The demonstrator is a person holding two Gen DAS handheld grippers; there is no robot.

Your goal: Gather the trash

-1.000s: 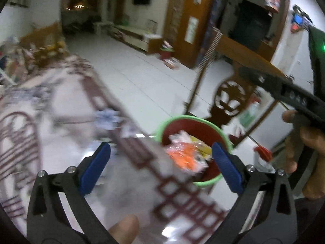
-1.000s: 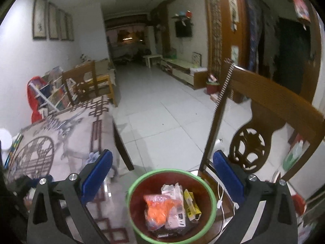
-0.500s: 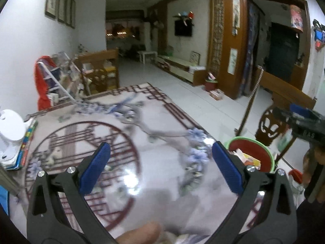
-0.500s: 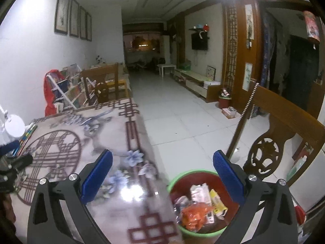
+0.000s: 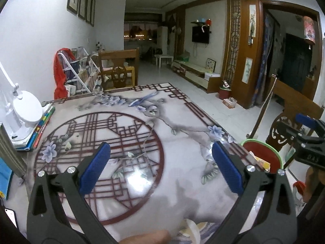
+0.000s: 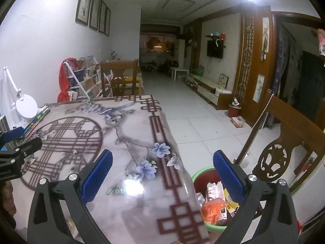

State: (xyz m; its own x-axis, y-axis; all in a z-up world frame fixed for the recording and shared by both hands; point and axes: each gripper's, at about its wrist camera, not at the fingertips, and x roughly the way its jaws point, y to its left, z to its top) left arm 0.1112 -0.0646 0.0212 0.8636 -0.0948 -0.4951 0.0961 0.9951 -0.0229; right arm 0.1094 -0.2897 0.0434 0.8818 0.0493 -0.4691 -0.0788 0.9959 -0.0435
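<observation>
The left wrist view looks from low over the near edge of the surface (image 5: 174,174), forward along the left hand-held gripper (image 5: 160,166) and across the surface toward the far hallway. At its right edge it catches the right hand-held gripper (image 5: 304,134) and the bin (image 5: 262,152).

The right wrist view sits above the surface's right edge (image 6: 130,162), facing the same way along the right hand-held gripper (image 6: 162,172), closer to the bin (image 6: 205,177) and looking down into it. The left hand-held gripper (image 6: 16,142) shows at its left edge.

Both views share the surface, the bin, the lamp (image 5: 26,107) (image 6: 26,105), the far chair (image 5: 119,71) (image 6: 119,77) and the hallway.
</observation>
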